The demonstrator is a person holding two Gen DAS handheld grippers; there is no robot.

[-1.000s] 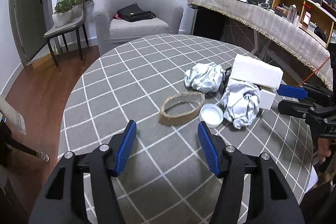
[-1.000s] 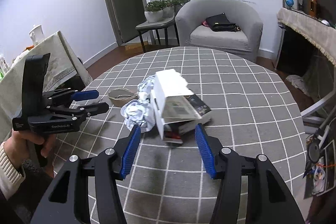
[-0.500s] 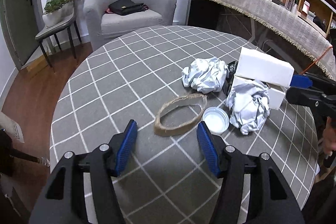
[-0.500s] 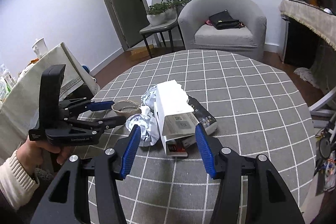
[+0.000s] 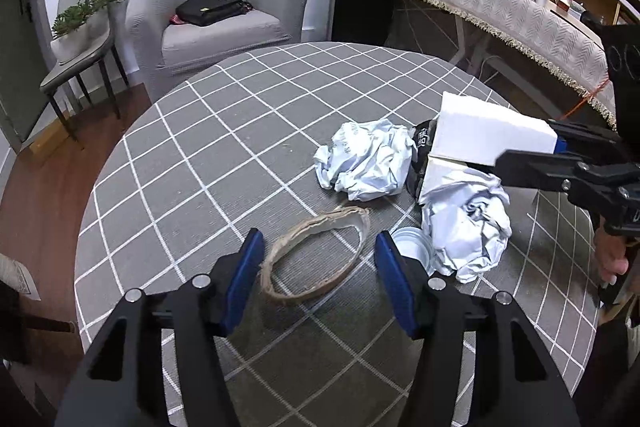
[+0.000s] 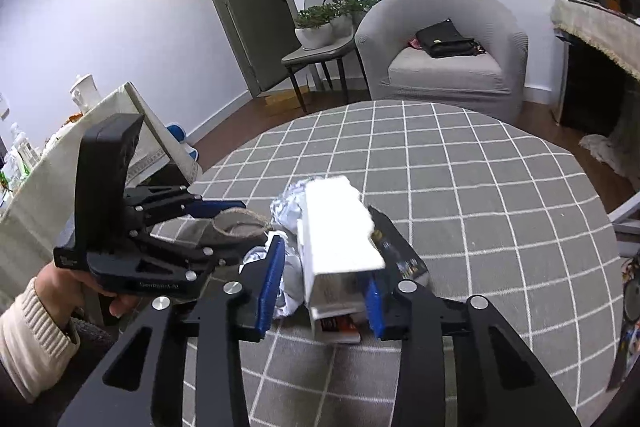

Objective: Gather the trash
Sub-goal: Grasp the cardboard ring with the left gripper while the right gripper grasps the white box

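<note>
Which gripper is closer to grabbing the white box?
The right gripper. The white cardboard box sits between its closing blue pads. The left gripper frames the brown cardboard ring instead, beside the box.

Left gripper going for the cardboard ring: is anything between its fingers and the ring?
Nothing visible is. The left gripper has its jaws open on either side of the cardboard ring, with only bare tablecloth around it. The white lid lies beside the ring, just behind the right-hand finger, partly hidden.
</note>
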